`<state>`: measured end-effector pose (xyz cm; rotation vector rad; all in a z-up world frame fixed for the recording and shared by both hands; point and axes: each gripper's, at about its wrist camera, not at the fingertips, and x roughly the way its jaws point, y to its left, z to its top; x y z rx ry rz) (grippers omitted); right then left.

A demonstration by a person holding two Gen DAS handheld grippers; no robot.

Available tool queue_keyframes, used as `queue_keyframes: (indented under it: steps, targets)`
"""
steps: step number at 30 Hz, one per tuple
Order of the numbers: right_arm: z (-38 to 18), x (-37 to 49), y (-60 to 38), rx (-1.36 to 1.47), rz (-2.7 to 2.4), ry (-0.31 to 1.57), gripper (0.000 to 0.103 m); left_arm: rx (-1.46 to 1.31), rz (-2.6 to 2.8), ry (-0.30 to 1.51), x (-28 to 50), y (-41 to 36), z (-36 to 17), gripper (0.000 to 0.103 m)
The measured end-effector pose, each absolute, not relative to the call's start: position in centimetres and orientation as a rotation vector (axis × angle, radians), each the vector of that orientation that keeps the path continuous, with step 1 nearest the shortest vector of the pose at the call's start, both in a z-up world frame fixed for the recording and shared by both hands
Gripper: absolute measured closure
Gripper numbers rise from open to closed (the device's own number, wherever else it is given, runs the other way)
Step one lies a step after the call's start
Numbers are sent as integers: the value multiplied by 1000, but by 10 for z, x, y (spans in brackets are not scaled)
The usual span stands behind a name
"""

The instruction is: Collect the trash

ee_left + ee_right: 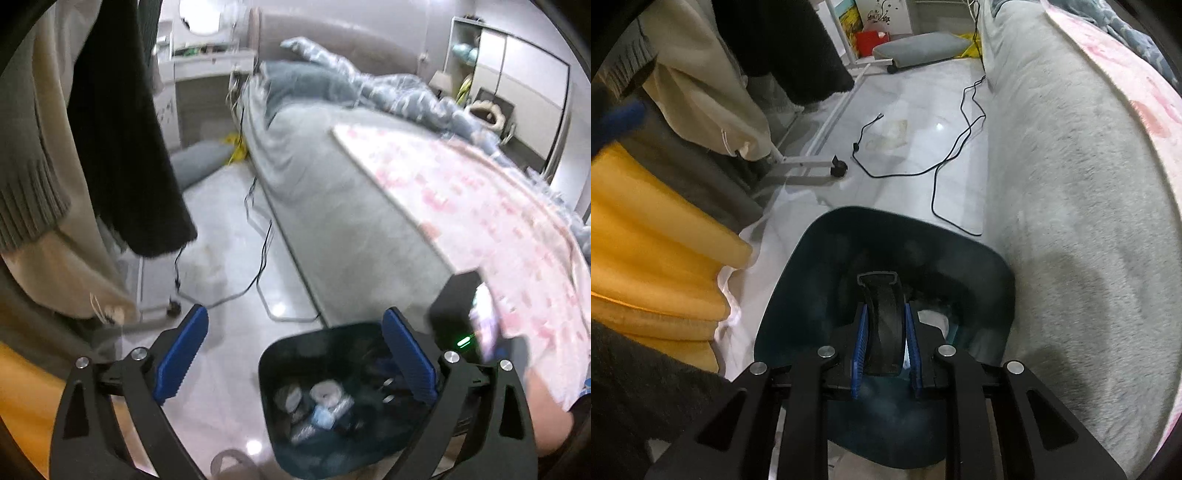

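Dark curved strap-like piece, rubbery black with a metal-looking end loop (882,325), is clamped between the blue pads of the right tool (884,354), directly over the mouth of the dark teal plastic bin (798,295). The bin stands on the pale glossy floor (923,155), hard against the side edge of the grey fleece-covered bed (1071,203).

Left tool (295,354) is spread wide with nothing in it, hovering above the same bin (269,369), whose bottom holds pale crumpled scraps (325,398).

Doing the drop well, my read:
- Lower the piece past the rim before parting the pads; it's long and springy-looking, could tip out over the edge.
- Keep it centred, away from the bed-side wall.
- Keep the left tool clear of the mouth.

Thin black cable (956,147) snakes across the floor beyond the bin; don't snag it.

Unclear:
- What the piece actually is: its lower end is hidden behind the pads.
- Bin base cut off by the tool bodies in both views.
- Left view is motion-blurred; the black object with a green light (458,314) at the bed edge can't be identified.
- Hanging clothes (701,74) block the left.
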<state>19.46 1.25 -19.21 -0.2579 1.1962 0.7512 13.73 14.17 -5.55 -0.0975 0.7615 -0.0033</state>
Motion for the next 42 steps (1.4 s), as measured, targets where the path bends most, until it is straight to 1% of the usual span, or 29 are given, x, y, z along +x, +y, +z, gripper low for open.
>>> queue_keyframes:
  steps: [8, 10, 11, 12, 13, 16, 18, 22, 24, 31, 34, 42]
  targets:
    - [-194, 188, 10, -282, 744, 1226, 82, -106, -4, 586, 124, 135, -9, 5]
    - [-192, 184, 7, -274, 741, 1229, 79, -101, 4, 564, 123, 130, 0, 5]
    - [-190, 183, 7, -269, 743, 1224, 67, -101, 6, 550, 120, 129, 4, 4]
    - [-186, 181, 5, -263, 746, 1211, 51, -105, 8, 538, 119, 125, 9, 4]
    - [-180, 178, 3, -257, 750, 1187, 46, -111, 8, 527, 116, 123, 12, 3]
    - [-154, 160, -10, -251, 761, 1083, 39, -107, 20, 489, 108, 114, 23, 3]
    - [-143, 151, -20, -250, 753, 1037, 24, -100, 44, 461, 102, 108, 28, 3]
    - [-117, 131, -49, -207, 715, 953, 21, -105, 64, 464, 91, 94, 24, 3]
    - [-100, 123, -66, -186, 687, 907, 11, -91, 51, 465, 83, 86, 23, 3]
    - [-41, 81, -149, -96, 545, 744, 3, -83, 18, 486, 52, 69, 11, 3]
    - [-17, 59, -190, -62, 472, 667, 3, -77, 16, 488, 38, 63, 8, 3]
    - [20, 25, -268, -58, 372, 564, 3, -35, 29, 512, 13, 42, 0, 3]
